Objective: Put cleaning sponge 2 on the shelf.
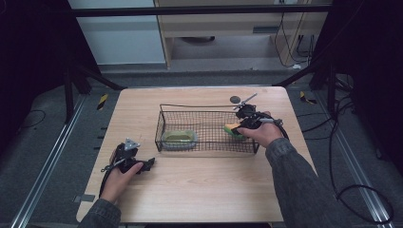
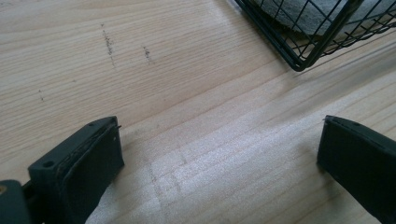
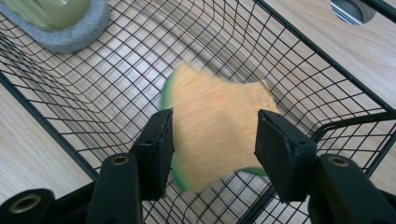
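Note:
A yellow sponge with a green underside hangs just inside the right end of the black wire basket. In the right gripper view the sponge is blurred and pinched narrow between the two pads, above the basket's mesh floor. My right gripper is shut on it, and in the high view the right gripper reaches over the basket's right wall. My left gripper lies on the table in front of the basket's left corner. In its own view the left gripper is open over bare wood.
A pale green object on a grey oval base lies at the basket's left end. A small round metal disc sits on the table behind the basket. The basket's near corner is just beyond the left jaws.

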Demonstrator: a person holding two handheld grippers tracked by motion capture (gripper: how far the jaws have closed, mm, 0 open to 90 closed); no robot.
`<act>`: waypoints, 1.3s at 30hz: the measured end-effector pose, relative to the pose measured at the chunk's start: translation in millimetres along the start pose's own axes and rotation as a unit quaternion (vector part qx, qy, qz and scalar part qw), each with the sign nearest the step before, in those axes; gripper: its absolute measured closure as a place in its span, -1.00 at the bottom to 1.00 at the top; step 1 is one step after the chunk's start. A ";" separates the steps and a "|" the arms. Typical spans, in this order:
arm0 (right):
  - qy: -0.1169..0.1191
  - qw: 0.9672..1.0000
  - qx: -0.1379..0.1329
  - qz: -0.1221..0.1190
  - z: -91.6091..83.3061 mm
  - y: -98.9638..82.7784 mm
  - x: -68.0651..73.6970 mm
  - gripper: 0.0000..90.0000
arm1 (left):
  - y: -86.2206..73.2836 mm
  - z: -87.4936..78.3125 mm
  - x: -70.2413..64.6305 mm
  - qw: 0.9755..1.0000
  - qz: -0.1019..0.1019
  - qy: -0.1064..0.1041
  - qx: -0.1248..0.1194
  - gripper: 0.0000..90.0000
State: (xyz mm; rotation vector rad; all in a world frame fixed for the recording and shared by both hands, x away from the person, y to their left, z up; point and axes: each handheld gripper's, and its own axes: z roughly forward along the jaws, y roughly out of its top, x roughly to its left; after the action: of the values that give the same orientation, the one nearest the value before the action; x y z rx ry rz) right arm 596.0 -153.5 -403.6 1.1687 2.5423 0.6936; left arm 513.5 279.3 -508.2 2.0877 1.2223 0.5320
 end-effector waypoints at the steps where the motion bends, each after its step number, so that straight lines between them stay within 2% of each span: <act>1: 0.000 1.000 -0.001 -0.002 -0.8 -0.1 0.4 0.02 | 0.0 0.2 -0.2 1.000 -0.002 0.000 -0.001 -1.00; 6: 0.001 1.000 -0.011 -0.004 -5.0 -1.0 2.5 -0.02 | 0.0 0.0 0.0 1.000 0.000 0.000 0.000 -1.00; 11: -0.005 1.000 -0.019 -0.006 -10.2 -2.7 4.3 -0.16 | 0.0 0.2 -0.2 1.000 -0.002 0.000 -0.001 -1.00; 16: -0.021 0.999 -0.035 0.000 -17.0 -6.1 4.2 -0.43 | 0.0 0.2 -0.2 1.000 -0.001 0.000 -0.001 -1.00; 20: -0.031 0.998 -0.059 0.022 -25.6 -10.1 1.5 -0.67 | 0.0 0.1 -0.2 1.000 -0.001 0.000 -0.001 -1.00; 24: -0.053 0.994 -0.085 0.038 -35.3 -17.6 -3.4 -0.81 | 0.0 0.0 0.0 1.000 0.000 0.000 0.000 -1.00; 27: -0.071 0.990 -0.107 0.054 -44.6 -27.2 -8.9 -0.85 | 0.0 0.2 -0.2 1.000 -0.002 0.000 -0.001 -1.00; 31: -0.083 0.986 -0.124 0.074 -54.4 -42.5 -15.2 -0.85 | 0.0 0.0 0.0 1.000 0.000 0.000 0.000 -1.00; 35: -0.099 0.982 -0.136 0.082 -62.3 -62.7 -19.7 -0.71 | 0.0 0.0 -0.1 1.000 0.000 0.000 0.000 -1.00; 39: -0.111 0.978 -0.147 0.101 -70.4 -83.1 -23.9 -0.54 | 0.0 0.2 -0.3 1.000 -0.002 0.000 -0.002 -1.00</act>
State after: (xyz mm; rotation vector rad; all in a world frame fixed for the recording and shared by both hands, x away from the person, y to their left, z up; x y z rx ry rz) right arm 528.6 -240.6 -386.0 1.3245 2.0738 0.8954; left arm 513.5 278.9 -508.4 2.0822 1.2251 0.5325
